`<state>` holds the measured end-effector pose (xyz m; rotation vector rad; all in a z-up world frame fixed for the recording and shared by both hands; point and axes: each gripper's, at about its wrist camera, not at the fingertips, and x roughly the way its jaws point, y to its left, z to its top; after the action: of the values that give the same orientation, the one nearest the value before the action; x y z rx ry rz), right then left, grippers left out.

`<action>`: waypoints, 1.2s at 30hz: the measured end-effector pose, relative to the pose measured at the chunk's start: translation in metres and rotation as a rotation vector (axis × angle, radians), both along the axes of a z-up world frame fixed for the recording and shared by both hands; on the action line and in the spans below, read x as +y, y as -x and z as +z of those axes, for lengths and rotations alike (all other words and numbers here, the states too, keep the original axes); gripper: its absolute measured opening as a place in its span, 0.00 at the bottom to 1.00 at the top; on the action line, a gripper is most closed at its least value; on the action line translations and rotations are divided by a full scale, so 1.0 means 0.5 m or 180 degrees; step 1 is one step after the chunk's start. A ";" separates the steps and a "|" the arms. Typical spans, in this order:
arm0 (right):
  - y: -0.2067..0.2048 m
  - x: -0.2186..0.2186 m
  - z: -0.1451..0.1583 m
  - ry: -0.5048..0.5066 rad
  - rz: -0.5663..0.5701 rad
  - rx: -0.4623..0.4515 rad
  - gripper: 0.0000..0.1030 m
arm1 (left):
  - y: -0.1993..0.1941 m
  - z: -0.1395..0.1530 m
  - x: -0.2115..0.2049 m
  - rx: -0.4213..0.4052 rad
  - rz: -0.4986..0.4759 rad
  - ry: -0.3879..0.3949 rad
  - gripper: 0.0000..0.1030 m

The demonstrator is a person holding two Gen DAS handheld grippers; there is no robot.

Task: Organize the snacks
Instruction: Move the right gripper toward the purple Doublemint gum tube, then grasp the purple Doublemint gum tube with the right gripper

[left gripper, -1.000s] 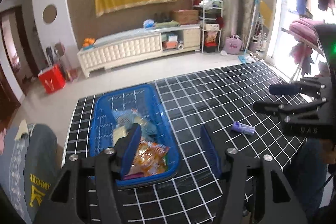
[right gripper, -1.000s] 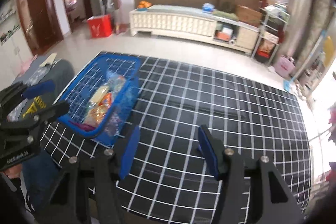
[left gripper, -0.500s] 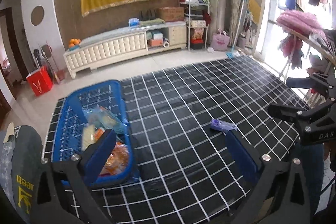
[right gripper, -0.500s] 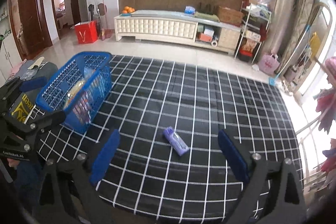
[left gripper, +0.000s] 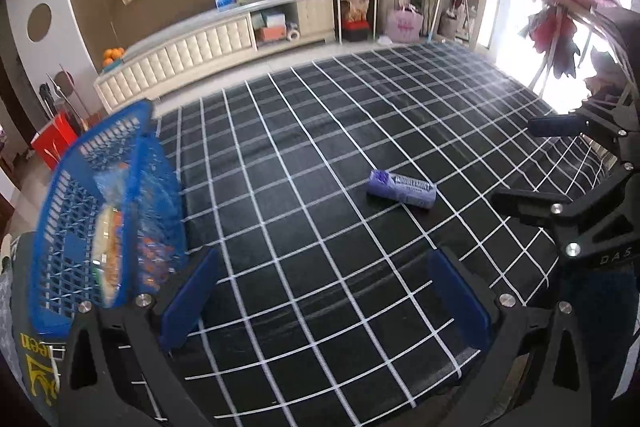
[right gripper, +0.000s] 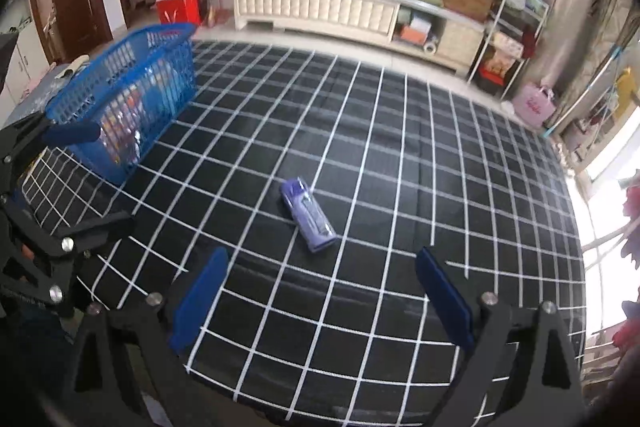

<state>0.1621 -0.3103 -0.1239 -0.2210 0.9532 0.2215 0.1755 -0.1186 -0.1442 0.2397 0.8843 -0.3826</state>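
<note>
Lying alone on the black, white-gridded worktop (right gripper: 400, 167), a purple snack pack (right gripper: 307, 214) sits near the centre of the right wrist view and right of centre in the left wrist view (left gripper: 401, 189). The right claw (right gripper: 322, 301) hangs at the bottom of its frame, blue pads (right gripper: 444, 301) spread wide apart and holding nothing. The left claw (left gripper: 324, 301) is likewise spread wide and empty at the bottom of its frame. A blue mesh basket (left gripper: 76, 211) holding snack packets stands at the left edge of both views (right gripper: 128, 107), well apart from the purple pack.
</note>
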 end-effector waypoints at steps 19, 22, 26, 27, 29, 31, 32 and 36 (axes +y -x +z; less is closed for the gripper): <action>-0.134 -0.014 -0.150 0.0006 0.0161 0.0495 0.94 | -0.123 -0.113 -0.014 0.0537 0.0108 0.0028 1.00; -0.149 -0.011 -0.161 -0.0075 0.0200 0.0548 0.94 | -0.138 -0.128 -0.012 0.0571 0.0091 0.0041 1.00; -0.162 -0.001 -0.175 -0.0087 0.0275 0.0586 0.94 | -0.155 -0.141 -0.008 0.0664 0.0106 0.0132 1.00; -0.166 0.000 -0.179 -0.0051 0.0288 0.0579 0.94 | -0.159 -0.143 -0.007 0.0671 0.0110 0.0137 1.00; -0.169 0.005 -0.184 -0.0035 0.0354 0.0588 0.93 | -0.161 -0.146 -0.006 0.0677 0.0116 0.0152 1.00; -0.172 0.012 -0.190 -0.0027 0.0390 0.0602 0.85 | -0.163 -0.146 -0.003 0.0688 0.0108 0.0179 1.00; -0.173 0.014 -0.192 -0.0007 0.0397 0.0607 0.74 | -0.165 -0.147 -0.002 0.0688 0.0110 0.0174 1.00; -0.177 0.020 -0.194 -0.0003 0.0423 0.0558 0.53 | -0.168 -0.151 -0.005 0.0692 0.0116 0.0140 1.00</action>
<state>0.2508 -0.3002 -0.2208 -0.2677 1.1134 0.3681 0.2593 -0.1209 -0.2199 0.1427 1.0911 -0.3989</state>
